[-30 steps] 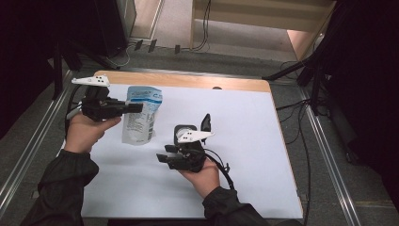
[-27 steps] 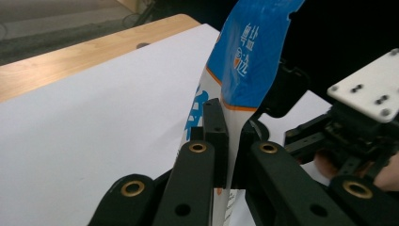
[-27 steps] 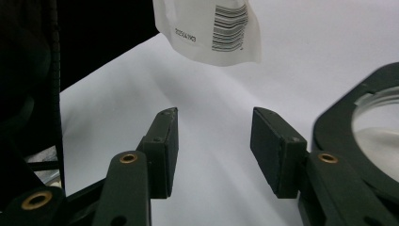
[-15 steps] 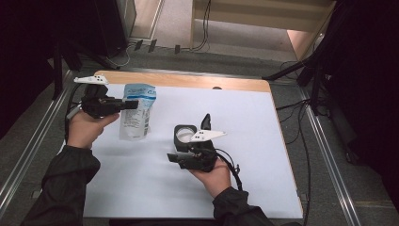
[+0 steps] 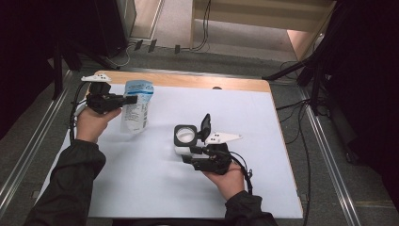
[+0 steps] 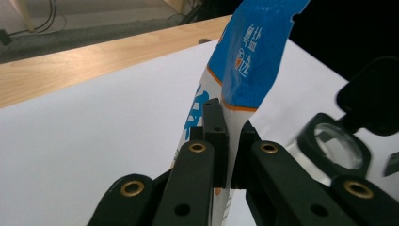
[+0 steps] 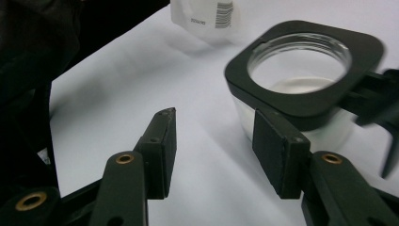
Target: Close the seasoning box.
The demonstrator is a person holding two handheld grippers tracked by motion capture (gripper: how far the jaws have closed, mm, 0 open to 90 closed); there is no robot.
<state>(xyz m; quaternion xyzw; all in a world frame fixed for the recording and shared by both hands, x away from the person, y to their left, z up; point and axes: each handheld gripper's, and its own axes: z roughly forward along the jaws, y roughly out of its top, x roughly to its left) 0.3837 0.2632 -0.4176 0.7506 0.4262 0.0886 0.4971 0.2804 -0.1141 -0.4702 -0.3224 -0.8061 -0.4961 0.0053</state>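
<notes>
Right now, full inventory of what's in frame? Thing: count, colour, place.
pouch: 1, blue and white with an orange stripe, held up over the table's far left, pinched near its side edge
jar: 1, clear with a black square collar and hinged black lid flipped open, mid-table, just ahead of the right gripper
table: 1, white sheet over a wooden top, wood strip bare along the far edge
cables: several, black, on the grey floor around the table
left gripper: 1, black, shut on the pouch
right gripper: 1, black, jaws open, one pad close beside the jar, nothing gripped
hands: 2, dark sleeves, near edge
</notes>
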